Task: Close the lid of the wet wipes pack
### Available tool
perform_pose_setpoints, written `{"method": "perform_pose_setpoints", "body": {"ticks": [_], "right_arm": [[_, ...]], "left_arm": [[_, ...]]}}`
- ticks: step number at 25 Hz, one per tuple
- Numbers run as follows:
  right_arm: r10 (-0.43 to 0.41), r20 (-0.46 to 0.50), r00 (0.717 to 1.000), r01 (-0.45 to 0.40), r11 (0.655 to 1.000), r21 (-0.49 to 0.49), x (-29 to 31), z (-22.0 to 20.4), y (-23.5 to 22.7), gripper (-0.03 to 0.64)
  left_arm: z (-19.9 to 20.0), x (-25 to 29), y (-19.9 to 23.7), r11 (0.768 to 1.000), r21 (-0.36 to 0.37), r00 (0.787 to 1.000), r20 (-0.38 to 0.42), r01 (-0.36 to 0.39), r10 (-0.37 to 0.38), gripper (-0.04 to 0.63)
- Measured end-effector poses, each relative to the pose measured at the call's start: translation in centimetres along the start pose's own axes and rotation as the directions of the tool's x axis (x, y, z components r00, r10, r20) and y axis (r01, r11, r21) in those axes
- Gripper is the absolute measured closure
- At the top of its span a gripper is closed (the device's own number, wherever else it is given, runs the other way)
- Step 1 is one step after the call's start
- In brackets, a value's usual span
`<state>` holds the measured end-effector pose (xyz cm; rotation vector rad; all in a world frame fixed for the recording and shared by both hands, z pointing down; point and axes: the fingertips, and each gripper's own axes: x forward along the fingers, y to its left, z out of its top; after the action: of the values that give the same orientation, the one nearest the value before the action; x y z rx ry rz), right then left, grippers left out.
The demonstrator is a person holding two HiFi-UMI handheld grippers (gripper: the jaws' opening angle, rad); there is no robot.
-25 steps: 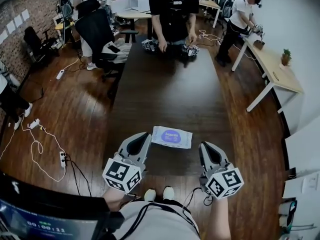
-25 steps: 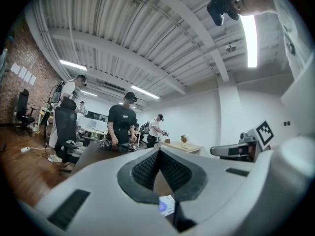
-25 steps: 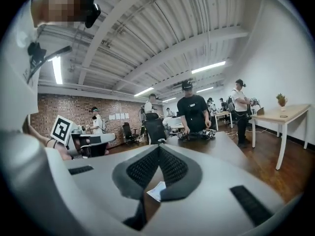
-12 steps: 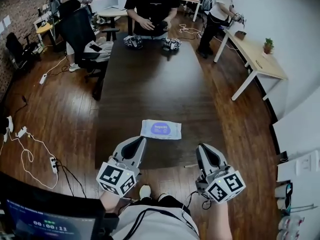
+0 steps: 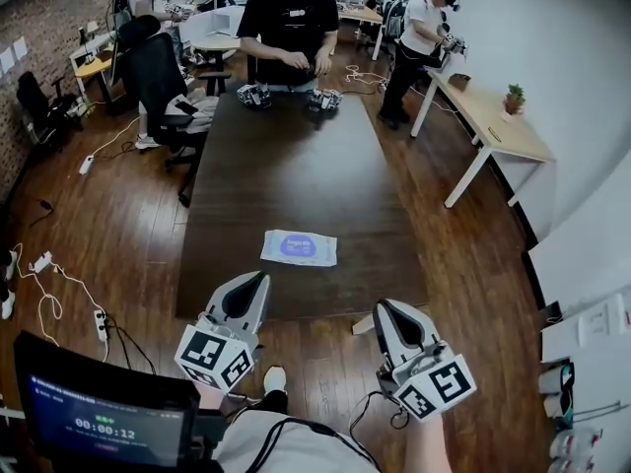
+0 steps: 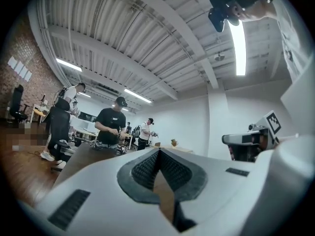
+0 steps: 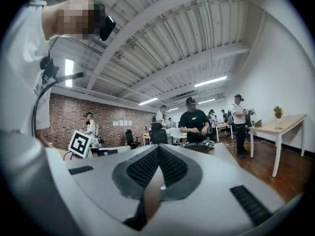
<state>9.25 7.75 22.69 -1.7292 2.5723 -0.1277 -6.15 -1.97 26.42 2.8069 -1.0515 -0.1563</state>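
Wet wipes pack [image 5: 275,250]: likely soft, light, apt to slide; its lid [image 5: 298,245] wanted pressing from above. Left gripper [image 5: 254,280] and right gripper [image 5: 381,309] were clenched, empty.

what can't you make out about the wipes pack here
The lid of the pack: too small in the head view to tell shut from open.
Pack in the gripper views: not made out; left gripper and right gripper fill their lower pictures.
Devices before the far person: too small, head view.
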Motion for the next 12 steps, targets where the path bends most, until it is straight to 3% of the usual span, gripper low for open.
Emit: {"method": "perform_pose_setpoints", "body": {"ticks": [12], "right_arm": [[0.02, 0.063, 0.998, -0.024, 0.997, 0.073, -20.3, -2.0, 3.9, 0.611]], "left_arm": [[-2.2, -12.7, -16.7, 0.997, 0.034, 0.998, 0.002, -0.065, 0.065, 0.598]]}}
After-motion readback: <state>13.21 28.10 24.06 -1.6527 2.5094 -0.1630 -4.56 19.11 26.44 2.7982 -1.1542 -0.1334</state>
